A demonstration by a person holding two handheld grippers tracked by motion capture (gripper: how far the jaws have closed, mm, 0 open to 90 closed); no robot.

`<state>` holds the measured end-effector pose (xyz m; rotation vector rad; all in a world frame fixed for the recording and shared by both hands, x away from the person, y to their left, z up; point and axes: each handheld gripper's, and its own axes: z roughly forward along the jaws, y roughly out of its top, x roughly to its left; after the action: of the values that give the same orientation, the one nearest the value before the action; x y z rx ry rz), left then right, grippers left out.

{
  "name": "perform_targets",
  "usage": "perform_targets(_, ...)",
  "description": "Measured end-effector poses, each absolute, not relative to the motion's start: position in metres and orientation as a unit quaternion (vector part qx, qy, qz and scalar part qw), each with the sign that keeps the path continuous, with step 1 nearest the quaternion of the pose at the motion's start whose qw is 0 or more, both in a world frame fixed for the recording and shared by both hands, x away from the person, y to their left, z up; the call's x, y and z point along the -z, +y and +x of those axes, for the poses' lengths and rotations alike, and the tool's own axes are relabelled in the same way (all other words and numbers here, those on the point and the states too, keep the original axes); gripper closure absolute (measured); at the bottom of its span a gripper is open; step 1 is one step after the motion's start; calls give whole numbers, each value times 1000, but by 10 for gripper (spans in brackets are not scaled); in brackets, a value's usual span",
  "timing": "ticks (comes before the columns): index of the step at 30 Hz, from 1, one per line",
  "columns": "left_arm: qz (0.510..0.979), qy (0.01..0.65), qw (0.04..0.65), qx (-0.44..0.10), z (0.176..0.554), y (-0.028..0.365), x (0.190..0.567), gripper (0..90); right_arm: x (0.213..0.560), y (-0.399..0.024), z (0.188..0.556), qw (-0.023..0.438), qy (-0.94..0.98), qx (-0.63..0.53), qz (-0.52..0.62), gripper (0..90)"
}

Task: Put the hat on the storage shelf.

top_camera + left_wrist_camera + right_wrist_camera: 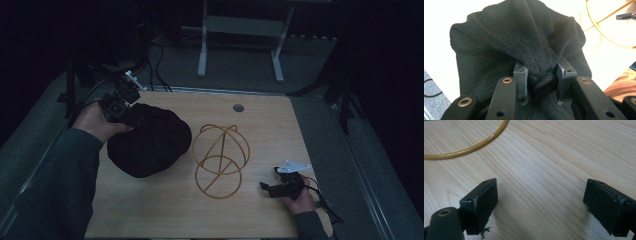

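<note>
A black cloth hat (pixel 149 140) lies bunched on the left half of the wooden table (pixel 265 125). My left gripper (pixel 125 107) is at its far left edge, shut on a fold of the black fabric (pixel 541 72). Right of the hat stands a yellow wire hat frame (pixel 220 155), made of rings and crossing hoops. My right gripper (pixel 272 180) rests low near the table's front right, just right of the frame's base ring (pixel 469 147). Its jaws stand wide open over bare wood (pixel 541 187) with nothing between them.
A round cable hole (pixel 238 107) sits near the table's far edge. Beyond the table stands a grey metal table leg frame (pixel 240 40) on a dark floor. Cables (pixel 155 65) trail on the floor at the back left.
</note>
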<state>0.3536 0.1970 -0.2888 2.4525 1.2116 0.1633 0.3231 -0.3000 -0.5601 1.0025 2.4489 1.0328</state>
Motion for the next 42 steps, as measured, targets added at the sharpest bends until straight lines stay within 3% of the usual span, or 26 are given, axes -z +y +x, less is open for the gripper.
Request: perform_targets(42, 878, 421, 211, -87, 348, 194, 243, 672, 560, -300, 323, 151, 852, -360, 349, 119)
